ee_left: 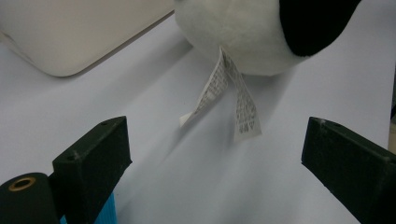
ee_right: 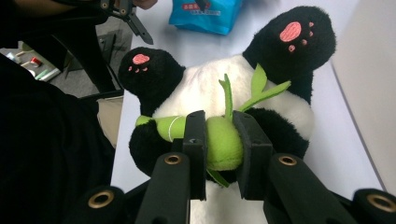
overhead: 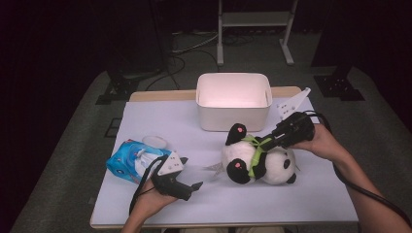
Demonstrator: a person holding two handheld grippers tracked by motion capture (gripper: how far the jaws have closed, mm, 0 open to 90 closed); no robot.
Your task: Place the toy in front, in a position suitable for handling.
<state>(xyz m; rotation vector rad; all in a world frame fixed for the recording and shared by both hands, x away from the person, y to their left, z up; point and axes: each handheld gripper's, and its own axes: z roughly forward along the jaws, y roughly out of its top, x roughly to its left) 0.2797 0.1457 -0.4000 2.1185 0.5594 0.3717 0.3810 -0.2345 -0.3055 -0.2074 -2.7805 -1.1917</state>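
Right gripper view: right gripper point(ee_right: 223, 154) clamped on panda's point(overhead: 257, 160) green bamboo point(ee_right: 224, 142).
Grab done; drop into white bin point(overhead: 233, 99) at twelve o'clock pending; left gripper point(overhead: 192, 188) gaping, idle.

Sitting on the worktop point(overhead: 311, 194): one plush panda point(overhead: 257, 160), one white bin point(overhead: 233, 101), one blue tissue pack point(overhead: 130, 160), one clear lid point(overhead: 154, 141).
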